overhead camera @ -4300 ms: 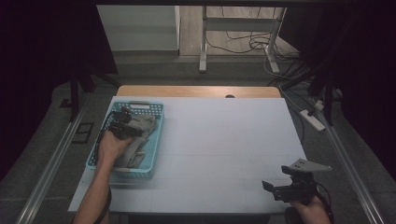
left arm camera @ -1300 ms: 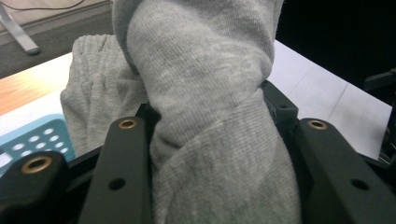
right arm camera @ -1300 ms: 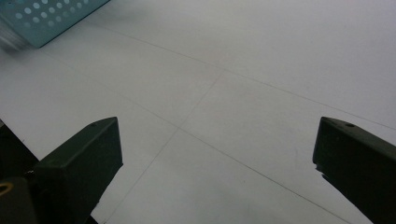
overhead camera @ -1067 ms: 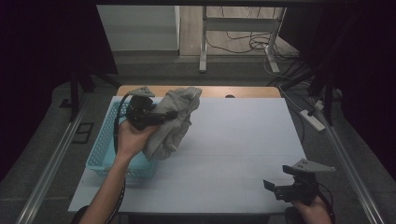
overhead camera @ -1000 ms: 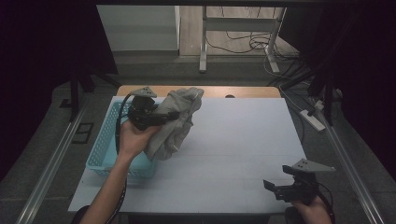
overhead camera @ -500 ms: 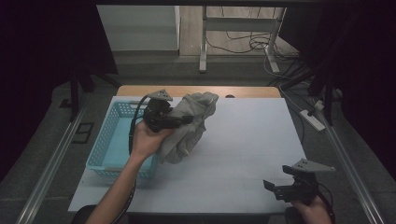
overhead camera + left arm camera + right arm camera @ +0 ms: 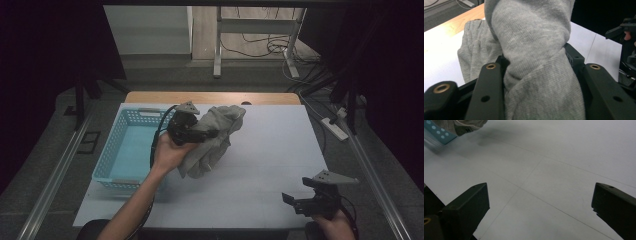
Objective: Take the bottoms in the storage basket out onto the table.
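A grey knitted garment [image 7: 215, 137] hangs bunched above the white table, just right of the light blue basket [image 7: 131, 150]. My left gripper [image 7: 206, 134] is shut on it; in the left gripper view the cloth [image 7: 536, 62] fills the space between the two black jaws, and more of it drapes down behind. My right gripper [image 7: 295, 202] rests low near the table's front right edge, open, with bare white tabletop [image 7: 544, 177] between its jaws. A corner of the basket [image 7: 437, 133] and the garment's hem [image 7: 466, 126] appear far off in the right gripper view.
The basket sits at the table's left side and looks empty of cloth. A wooden strip [image 7: 210, 98] runs along the table's far edge. Metal rails [image 7: 55, 170] flank the table, and a power strip [image 7: 336, 128] lies off its right side.
My left gripper lifted the grey garment out of the basket and carried it rightward over the table. The right gripper stayed put.
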